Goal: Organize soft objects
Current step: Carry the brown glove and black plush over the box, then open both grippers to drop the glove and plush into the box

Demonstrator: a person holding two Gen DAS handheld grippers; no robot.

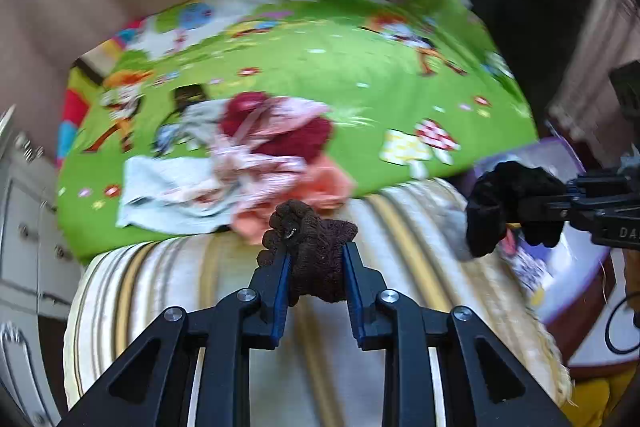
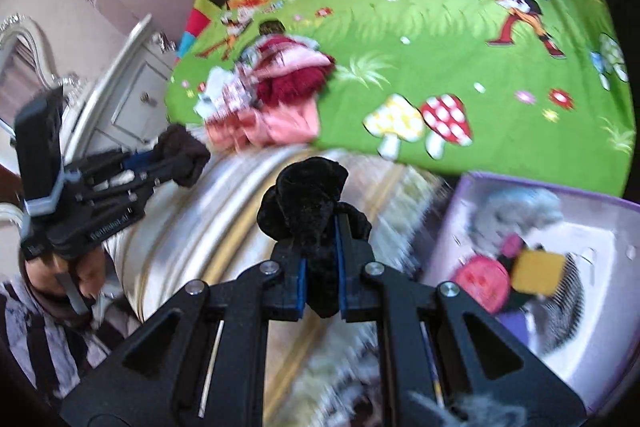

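1. My left gripper [image 1: 316, 259] is clamped on a brown knitted piece [image 1: 310, 247], which bulges out past the blue pads at lower centre of the left wrist view.
2. My right gripper [image 2: 320, 259] is squeezed tight on a black fuzzy piece [image 2: 312, 203], lower centre of its own view.
3. Each camera catches the other gripper: the right one with its black piece at the right edge of the left view, the left one with its brown piece at the left of the right view.
4. Both sit over a striped cream cover [image 1: 400, 227].
5. Beyond it, on the green cartoon sheet [image 1: 340, 67], a pile of pink, red and white clothes [image 1: 256, 155] lies left of centre.
6. Only the right view shows the inside of the purple bin [image 2: 600, 203], lower right, with soft toys [image 2: 516, 219] in it.
7. Only that view shows a striped sleeve [image 2: 32, 327], lower left.
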